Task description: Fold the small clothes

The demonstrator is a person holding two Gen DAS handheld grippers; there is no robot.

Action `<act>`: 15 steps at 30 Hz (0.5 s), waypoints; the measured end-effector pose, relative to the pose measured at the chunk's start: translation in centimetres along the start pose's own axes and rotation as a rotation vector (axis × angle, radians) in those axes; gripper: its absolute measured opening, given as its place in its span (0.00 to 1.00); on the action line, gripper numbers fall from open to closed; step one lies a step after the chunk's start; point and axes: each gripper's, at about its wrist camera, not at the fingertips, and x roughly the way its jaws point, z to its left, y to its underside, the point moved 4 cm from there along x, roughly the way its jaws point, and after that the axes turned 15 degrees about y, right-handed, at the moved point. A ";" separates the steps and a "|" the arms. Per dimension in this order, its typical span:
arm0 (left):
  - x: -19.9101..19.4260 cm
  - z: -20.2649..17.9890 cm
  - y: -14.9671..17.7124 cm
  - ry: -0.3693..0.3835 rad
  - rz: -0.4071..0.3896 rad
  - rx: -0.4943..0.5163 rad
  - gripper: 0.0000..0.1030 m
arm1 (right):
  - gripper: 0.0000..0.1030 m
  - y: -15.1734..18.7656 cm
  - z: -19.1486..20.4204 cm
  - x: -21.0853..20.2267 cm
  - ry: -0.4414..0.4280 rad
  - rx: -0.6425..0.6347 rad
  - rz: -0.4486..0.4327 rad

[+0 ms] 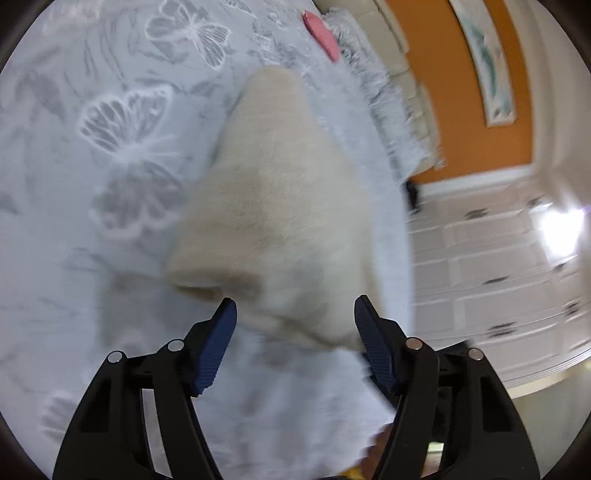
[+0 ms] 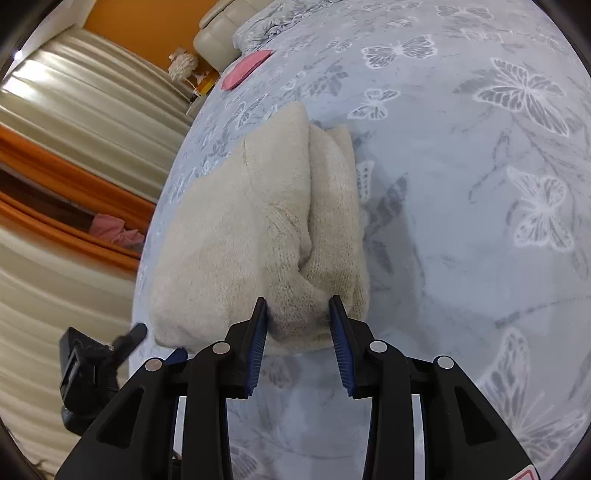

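Note:
A cream fleece garment [image 1: 273, 206] lies folded into a thick bundle on the pale blue butterfly bedspread [image 1: 122, 155], close to the bed's edge. My left gripper [image 1: 295, 306] is open at its near end, with the bundle's lower corner lying between the wide-set blue pads. In the right wrist view the garment [image 2: 236, 236] shows a lengthwise fold seam. My right gripper [image 2: 298, 302] is open, and its fingertips flank the near end of the folded roll. The left gripper [image 2: 159, 343] shows at the bundle's lower left corner.
A folded pink cloth [image 1: 323, 35] [image 2: 245, 68] lies further up the bed by a grey pillow [image 1: 354, 48]. The bed's edge [image 1: 402, 206] drops to a tiled floor [image 1: 498, 266]. An orange wall and a cream headboard stand beyond. More pink fabric [image 2: 110, 229] lies below the bed.

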 end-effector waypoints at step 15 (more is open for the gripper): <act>-3.2 3.0 -2.4 -0.170 -0.206 -0.006 0.32 | 0.20 0.9 1.5 2.2 0.086 -0.096 0.022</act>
